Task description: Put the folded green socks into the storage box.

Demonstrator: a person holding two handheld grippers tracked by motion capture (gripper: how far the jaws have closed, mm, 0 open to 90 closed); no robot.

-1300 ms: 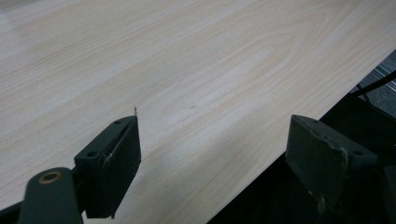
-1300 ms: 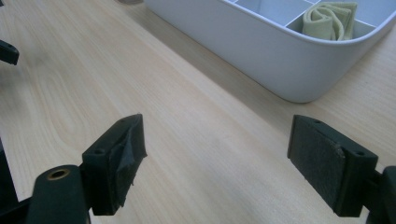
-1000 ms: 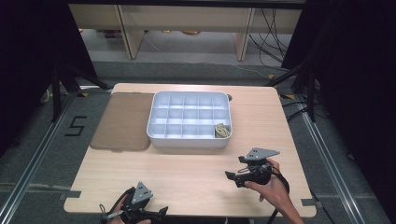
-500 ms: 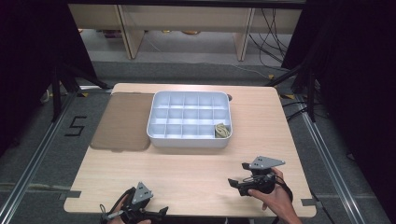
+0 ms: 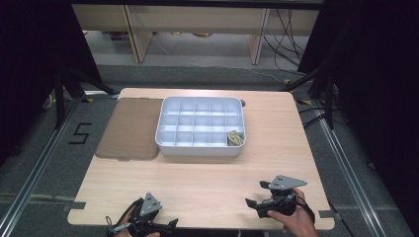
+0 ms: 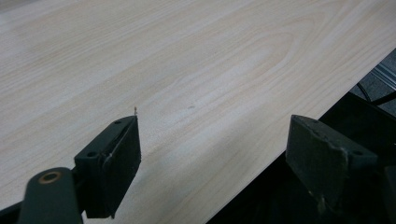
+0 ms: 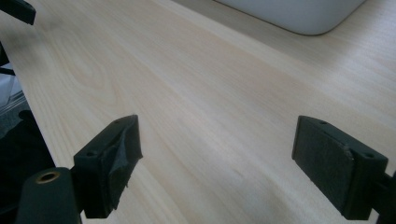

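Room dark at both frame sides, shelving across the top, grey floor around. Table (image 5: 207, 187) pale wood, bare along the bottom. Mat (image 5: 131, 129) brown, left of centre, touching the tray. Tray (image 5: 200, 146) white, gridded, centre frame; small tan item (image 5: 235, 138) in its lower-right cell, long axis unclear. Right gripper (image 5: 258, 204) lower right, nearer that cell, up and slightly left of it; jaws wide, empty. Left gripper (image 5: 165, 225) bottom left, likewise wide, empty.

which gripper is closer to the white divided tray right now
Right. The right gripper is below the tray's near right corner; the left gripper sits farther back at the table's near edge, toward the tray's left side.
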